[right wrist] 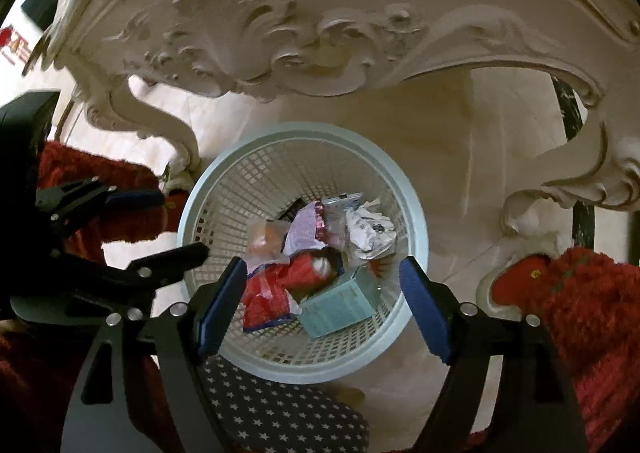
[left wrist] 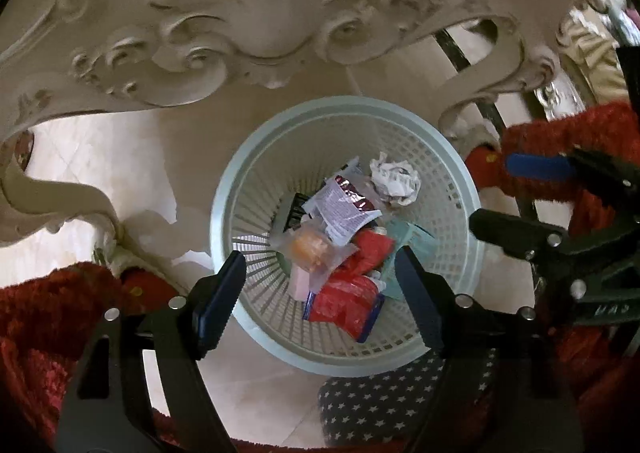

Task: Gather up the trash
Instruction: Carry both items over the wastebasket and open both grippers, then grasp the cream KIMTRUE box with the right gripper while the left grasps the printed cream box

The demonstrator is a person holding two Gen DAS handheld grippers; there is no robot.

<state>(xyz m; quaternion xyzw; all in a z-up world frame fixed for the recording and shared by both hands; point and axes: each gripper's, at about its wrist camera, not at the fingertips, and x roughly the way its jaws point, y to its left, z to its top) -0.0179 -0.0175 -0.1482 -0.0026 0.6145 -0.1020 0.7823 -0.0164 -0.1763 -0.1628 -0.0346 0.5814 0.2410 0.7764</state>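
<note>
Pointing steeply downward, the left gripper (left wrist: pixel 320 285) hangs over the mouth of the pale mesh wastebasket (left wrist: pixel 256 157), jaws set wide apart with nothing between the blue pads. The right gripper (right wrist: pixel 324 293) holds the same steep downward pose just beside it, jaws likewise spread and empty; each tool appears at the edge of the other's wrist view. The trash lies loose in the bottom of the wastebasket: a crumpled paper ball (left wrist: pixel 396 177), a printed sachet (left wrist: pixel 344 209), a clear bag with orange contents (left wrist: pixel 310 249), a red wrapper (left wrist: pixel 348 293) and a teal carton (right wrist: pixel 340 305). The wastebasket stands on a light tiled floor (left wrist: pixel 100 157) beneath a carved cream table (left wrist: pixel 240 13), with red shaggy rug (left wrist: pixel 40 313) at both sides and a star-patterned cushion (left wrist: pixel 380 405) just beside its near rim.
</note>
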